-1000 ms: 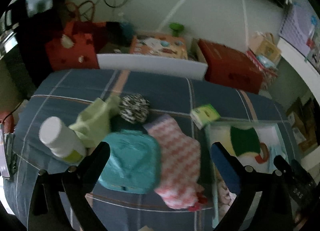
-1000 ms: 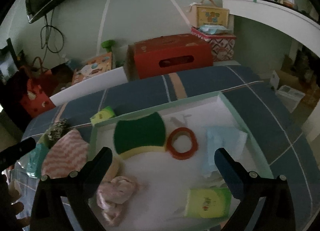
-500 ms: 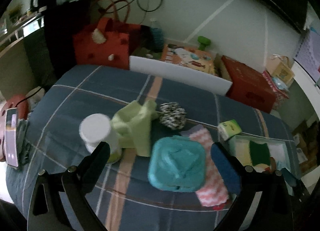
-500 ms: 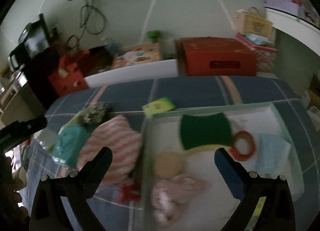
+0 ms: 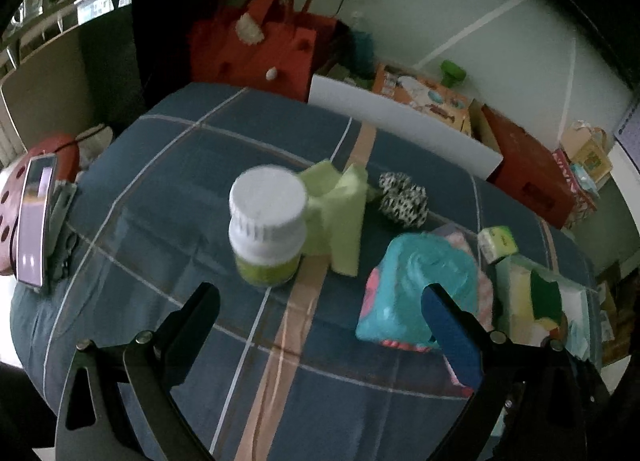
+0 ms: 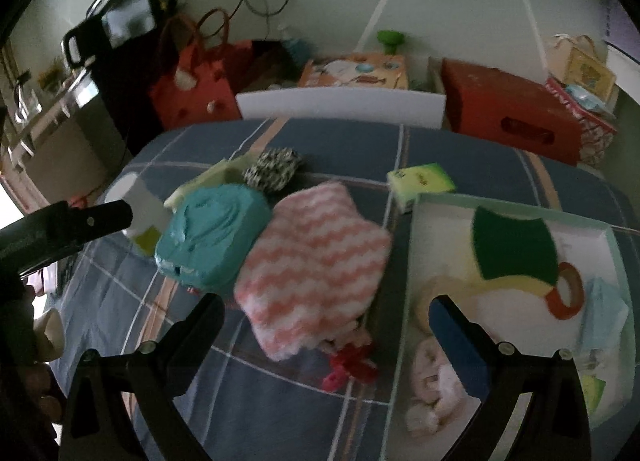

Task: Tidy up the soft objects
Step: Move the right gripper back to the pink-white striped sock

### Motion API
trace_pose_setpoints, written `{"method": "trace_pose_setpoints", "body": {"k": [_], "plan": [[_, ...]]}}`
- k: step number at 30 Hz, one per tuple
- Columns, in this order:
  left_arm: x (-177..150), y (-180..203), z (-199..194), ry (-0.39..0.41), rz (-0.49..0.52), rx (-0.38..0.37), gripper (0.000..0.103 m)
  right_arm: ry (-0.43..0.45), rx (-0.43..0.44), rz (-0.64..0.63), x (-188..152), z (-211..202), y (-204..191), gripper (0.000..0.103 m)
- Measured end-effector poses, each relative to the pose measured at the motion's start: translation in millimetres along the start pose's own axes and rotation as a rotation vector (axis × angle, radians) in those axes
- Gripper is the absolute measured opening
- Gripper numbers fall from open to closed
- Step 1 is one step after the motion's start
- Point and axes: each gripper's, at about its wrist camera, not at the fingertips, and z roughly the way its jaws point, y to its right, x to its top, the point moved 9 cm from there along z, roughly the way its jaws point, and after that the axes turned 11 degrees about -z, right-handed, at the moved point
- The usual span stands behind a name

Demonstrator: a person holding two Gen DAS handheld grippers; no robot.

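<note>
A blue plaid cloth covers the table. Ahead of my open, empty left gripper [image 5: 320, 313] stands a white-capped bottle [image 5: 266, 229]. Behind it lie a light green cloth [image 5: 340, 217] and a black-and-white scrunchie [image 5: 402, 199]; a teal soft pack [image 5: 424, 285] sits by the right finger. My right gripper [image 6: 328, 321], also open and empty, hovers over a pink-and-white chevron cloth [image 6: 316, 261] lying against the teal pack [image 6: 212, 233]. The pale green tray [image 6: 412, 261] to the right holds a green-and-yellow sponge [image 6: 512, 249], a red tape ring [image 6: 568, 293], a light blue cloth [image 6: 604, 301] and a pink cloth [image 6: 432, 381].
A small green tissue pack [image 6: 422, 179] lies just beyond the tray. A small red item [image 6: 352, 365] sits near the chevron cloth. Past the far edge stand a red bag [image 5: 256, 49], a white board [image 5: 400, 121] and a red box [image 6: 508, 117]. A phone [image 5: 34, 217] rests at the left edge.
Both grippers swung left. The left one now faces the bottle instead of the teal pack and chevron cloth. The right one moved from over the tray to over the chevron cloth.
</note>
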Motion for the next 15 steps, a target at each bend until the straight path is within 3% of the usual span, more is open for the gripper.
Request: {"method": "trace_pose_setpoints", "body": {"k": [6, 12, 15], "plan": [[-21.8, -7.4, 13.5, -0.062, 0.021, 0.023, 0.101, -0.051, -0.01, -0.012, -6.6, 15.3, -6.4, 0.103], [-22.2, -13.4, 17.9, -0.075, 0.001, 0.031, 0.101, -0.075, -0.032, -0.037, -6.7, 27.4, -10.3, 0.102], [-20.6, -15.3, 19.6, -0.081, -0.009, 0.028, 0.101, -0.071, -0.031, -0.046, -4.9, 29.7, -12.7, 0.094]]}}
